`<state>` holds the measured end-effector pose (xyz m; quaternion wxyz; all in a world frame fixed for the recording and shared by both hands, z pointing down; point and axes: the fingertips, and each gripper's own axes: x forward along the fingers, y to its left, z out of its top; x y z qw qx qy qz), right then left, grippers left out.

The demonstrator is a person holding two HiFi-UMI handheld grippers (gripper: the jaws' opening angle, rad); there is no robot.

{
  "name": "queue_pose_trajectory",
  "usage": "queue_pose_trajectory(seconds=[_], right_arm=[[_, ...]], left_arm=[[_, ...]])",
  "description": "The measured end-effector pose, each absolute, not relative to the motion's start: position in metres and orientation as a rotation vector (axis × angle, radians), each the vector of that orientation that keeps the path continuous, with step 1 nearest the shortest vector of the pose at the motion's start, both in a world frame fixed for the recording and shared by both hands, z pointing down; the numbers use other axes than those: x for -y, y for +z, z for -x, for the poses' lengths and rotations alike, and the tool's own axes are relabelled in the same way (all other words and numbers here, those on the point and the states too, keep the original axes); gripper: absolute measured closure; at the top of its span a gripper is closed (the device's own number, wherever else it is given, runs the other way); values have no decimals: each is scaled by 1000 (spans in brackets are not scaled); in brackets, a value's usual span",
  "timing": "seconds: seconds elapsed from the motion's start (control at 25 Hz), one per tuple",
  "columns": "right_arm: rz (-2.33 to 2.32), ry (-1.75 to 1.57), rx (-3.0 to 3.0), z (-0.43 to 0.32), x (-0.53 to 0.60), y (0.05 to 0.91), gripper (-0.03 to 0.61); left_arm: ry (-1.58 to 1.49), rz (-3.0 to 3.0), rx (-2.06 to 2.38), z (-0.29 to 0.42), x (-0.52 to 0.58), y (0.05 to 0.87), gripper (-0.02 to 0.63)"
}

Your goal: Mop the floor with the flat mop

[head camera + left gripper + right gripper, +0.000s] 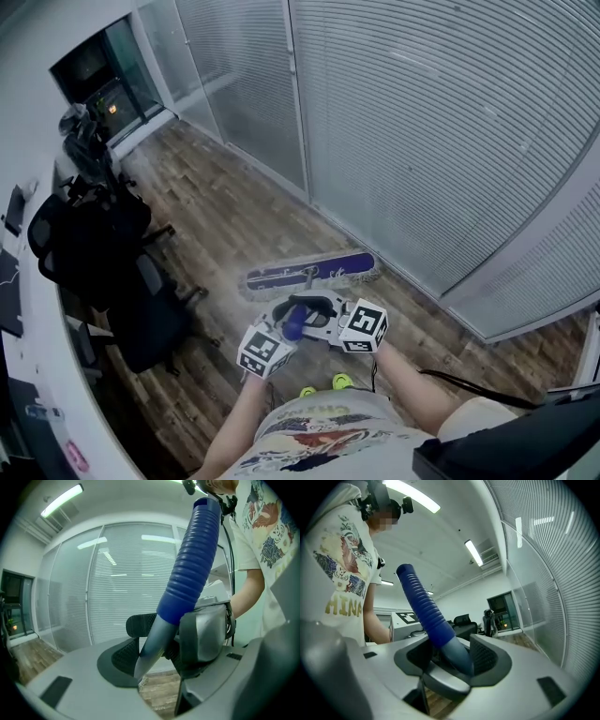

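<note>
Gripping with both hands: the forearms point(412, 384) reach forward from the torso at the near edge of the head view, elbows bent, hands side by side. The left claw point(281, 333) meets the handle point(295, 322) from the left and the right claw point(319, 319) meets it from the right, marker cubes point(364, 325) close together.

In its own view the left claw point(147, 656) has its jaws part-way apart, pads closed on the grey shaft point(154, 644) just below the ribbed blue grip point(192, 559). The right claw point(450, 656) stands wider, clamped on the same shaft at nearly the same height.

The handle leans back toward the person, its lower end running away to the mop head point(312, 271). That lies flat on the wood floor point(216, 216), long axis across the view, near the foot of the glass partition point(422, 141). Farther left stand black office chairs point(112, 262).
</note>
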<state>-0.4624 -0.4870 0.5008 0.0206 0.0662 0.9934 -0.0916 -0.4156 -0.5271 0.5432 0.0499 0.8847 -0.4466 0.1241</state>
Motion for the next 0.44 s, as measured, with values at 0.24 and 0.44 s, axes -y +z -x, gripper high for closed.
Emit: queue_pose_trajectory(seconds=[0.24, 0.44], right_arm=[[-207, -272, -3109, 479, 466, 509, 339], [-171, -293, -3110, 487, 452, 514, 339]], left_arm=[[353, -2679, 1354, 432, 507, 551, 431], [363, -2679, 1323, 439, 491, 557, 431]])
